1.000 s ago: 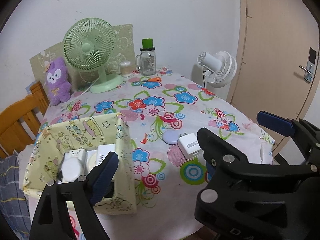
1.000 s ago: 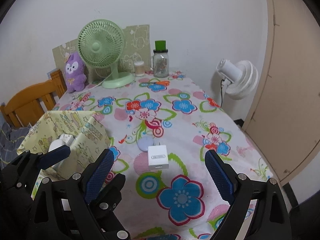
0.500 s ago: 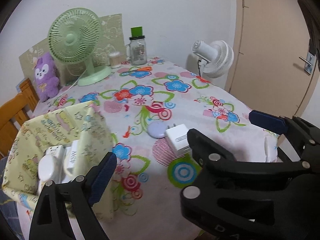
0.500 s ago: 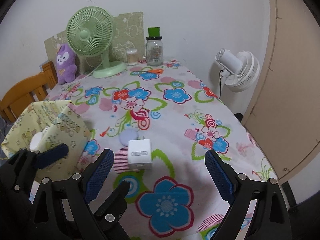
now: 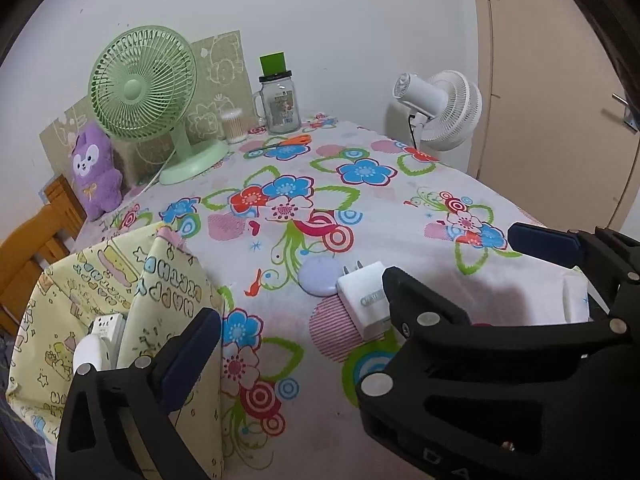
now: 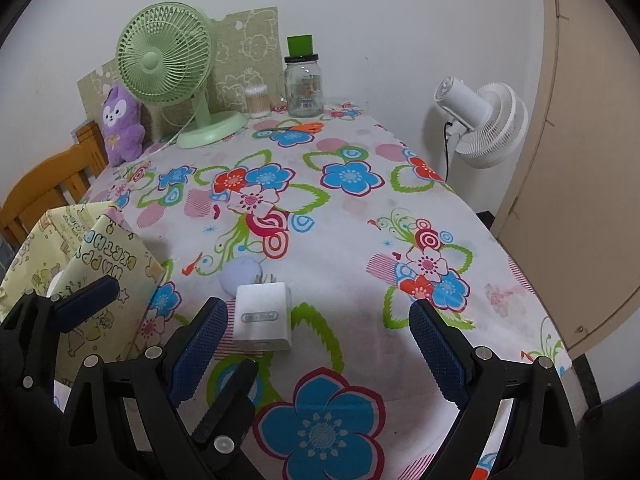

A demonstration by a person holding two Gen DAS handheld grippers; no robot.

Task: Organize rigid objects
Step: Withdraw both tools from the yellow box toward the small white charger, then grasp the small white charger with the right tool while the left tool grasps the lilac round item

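Observation:
A white plug-in charger (image 6: pixel 262 316) lies on the flowered tablecloth (image 6: pixel 348 216), prongs pointing away, touching a lilac round disc (image 6: pixel 242 274). My right gripper (image 6: pixel 318 312) is open just above the cloth, its left finger (image 6: pixel 200 344) beside the charger's left edge. In the left wrist view the charger (image 5: pixel 366 302) and disc (image 5: pixel 322 276) sit partly behind the right gripper (image 5: pixel 456 254). My left gripper (image 5: pixel 320 332) is open and holds nothing; its right finger is hidden. A yellow paper-covered box (image 5: pixel 168 280) at the left holds white adapters (image 5: pixel 102 330).
At the table's far end stand a green fan (image 5: pixel 144 84), a purple plush (image 5: pixel 94 172), a glass jar (image 5: pixel 280 106), a cotton-swab pot (image 5: pixel 233 126) and orange scissors (image 5: pixel 294 141). A white fan (image 6: pixel 484 124) and a door are on the right, a wooden chair (image 6: pixel 44 192) on the left.
Both grippers have moved forward and lower over the table. The charger now sits closer to the right gripper, next to its left finger. Both stay open.

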